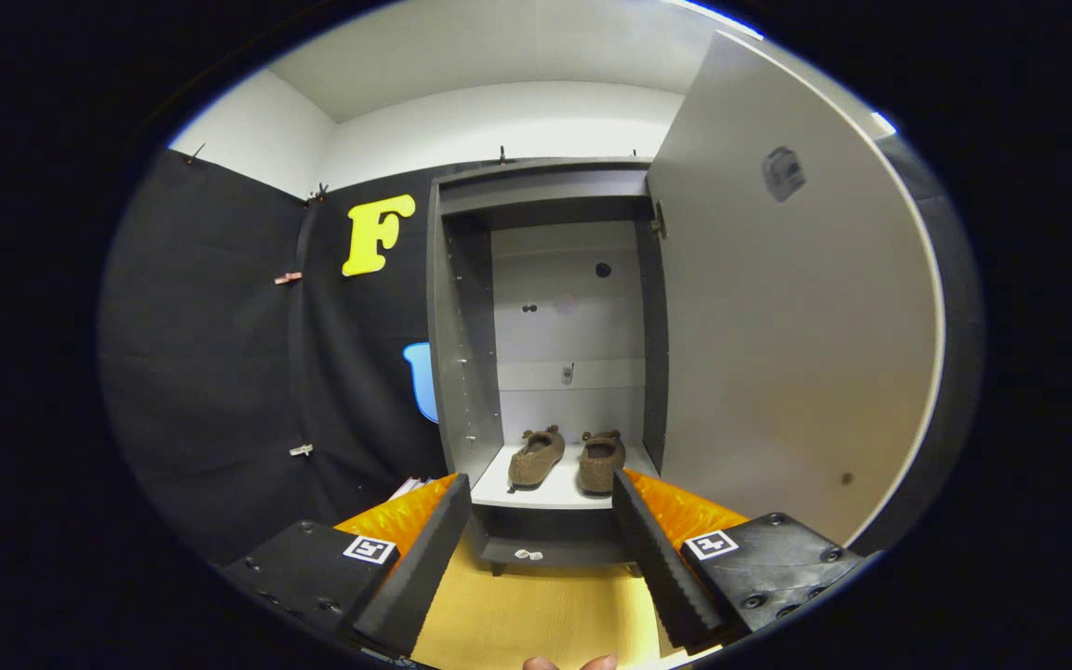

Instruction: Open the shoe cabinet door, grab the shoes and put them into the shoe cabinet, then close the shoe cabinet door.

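From the gripper view, my gripper [541, 521] holds its fingers apart on nothing, backed off from the shoe cabinet [462, 372], I judge to clear the door's swing. The shoes [566, 460] sit side by side on the white shelf [536, 493] at 12 o'clock beyond the fingertips, toes inward. The door [778, 326] stands open at 2 o'clock. Pale wooden floor [527, 614] runs below; black cloth wall at 9 o'clock.

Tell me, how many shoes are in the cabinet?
2: left fuzzy brown shoe and right fuzzy brown shoe stand side by side on the white cabinet shelf, beyond the open gripper.
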A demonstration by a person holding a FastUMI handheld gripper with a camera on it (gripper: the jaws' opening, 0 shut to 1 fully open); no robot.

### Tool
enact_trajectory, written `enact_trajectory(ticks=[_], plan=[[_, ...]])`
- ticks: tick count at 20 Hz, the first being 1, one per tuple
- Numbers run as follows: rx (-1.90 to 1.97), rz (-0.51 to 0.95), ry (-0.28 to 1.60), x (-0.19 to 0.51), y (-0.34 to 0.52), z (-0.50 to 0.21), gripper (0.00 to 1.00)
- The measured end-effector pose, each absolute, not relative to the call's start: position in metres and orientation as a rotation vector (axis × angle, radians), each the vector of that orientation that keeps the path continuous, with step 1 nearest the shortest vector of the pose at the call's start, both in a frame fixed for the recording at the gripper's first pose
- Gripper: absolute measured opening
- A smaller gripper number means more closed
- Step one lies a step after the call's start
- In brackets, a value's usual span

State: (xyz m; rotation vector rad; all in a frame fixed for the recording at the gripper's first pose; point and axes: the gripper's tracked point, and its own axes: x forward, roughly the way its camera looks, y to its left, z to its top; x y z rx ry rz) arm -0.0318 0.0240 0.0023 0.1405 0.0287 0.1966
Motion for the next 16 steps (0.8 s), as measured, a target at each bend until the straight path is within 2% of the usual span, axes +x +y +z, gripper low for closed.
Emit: enact_trajectory(ticks=[6, 13, 16], plan=[[0.206, 0.251, -0.012, -0.095, -0.042, 0.037, 0.97], [0.229, -0.011, 0.004, -0.093, -0.195, 0.018, 0.98], [0.207, -0.086, 0.027, -0.056, -0.23, -0.002, 0.98]])
